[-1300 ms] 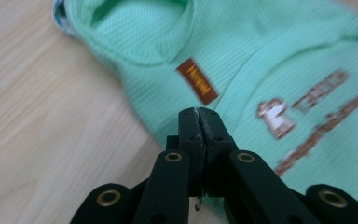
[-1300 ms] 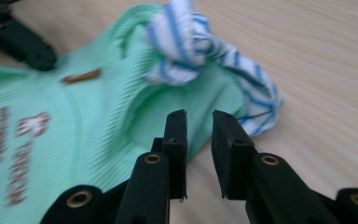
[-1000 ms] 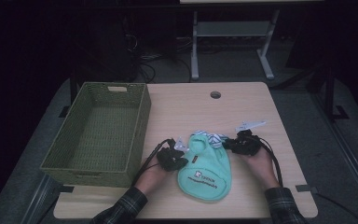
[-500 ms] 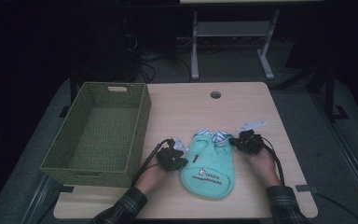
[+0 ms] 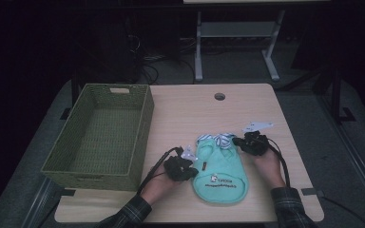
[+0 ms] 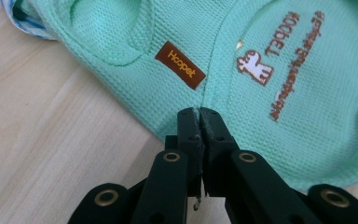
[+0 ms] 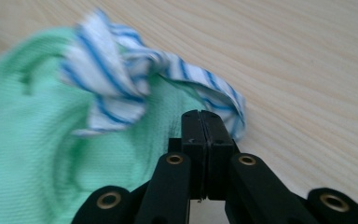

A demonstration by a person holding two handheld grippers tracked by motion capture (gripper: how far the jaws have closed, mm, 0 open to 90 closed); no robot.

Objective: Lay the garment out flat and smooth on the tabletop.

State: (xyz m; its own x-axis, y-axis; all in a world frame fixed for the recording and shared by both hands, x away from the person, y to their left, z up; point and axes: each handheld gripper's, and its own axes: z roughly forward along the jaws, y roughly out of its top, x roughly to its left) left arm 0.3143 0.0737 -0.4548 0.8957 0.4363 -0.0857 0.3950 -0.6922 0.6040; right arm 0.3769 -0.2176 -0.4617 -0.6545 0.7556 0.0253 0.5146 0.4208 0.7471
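A small mint-green pet shirt is laid flat on the wooden table, in the near right part of it, to the right of the woven green basket. Its long axis is set roughly along the table's depth, tilted slightly: the rounded hem is pointed towards the person's edge of the table, and the neck end with the blue-and-white striped trim is pointed away, towards the far side. The printed logo is seen near the hem in the high view.

The left gripper is placed at the shirt's left edge, about midway along its length. In the left gripper view its jaws are seen pressed together on the edge of the shirt, just below a small brown label sewn beside the sleeve opening. The fabric is pinched between the tips there.

The right gripper is held at the far right corner of the shirt, by the neck end. In the right gripper view its jaws are seen closed tight at the striped trim, with green cloth bunched just to the left of them; the fold of trim appears to be nipped between the tips, though that view is blurred.

The basket is stood well apart from both grippers.
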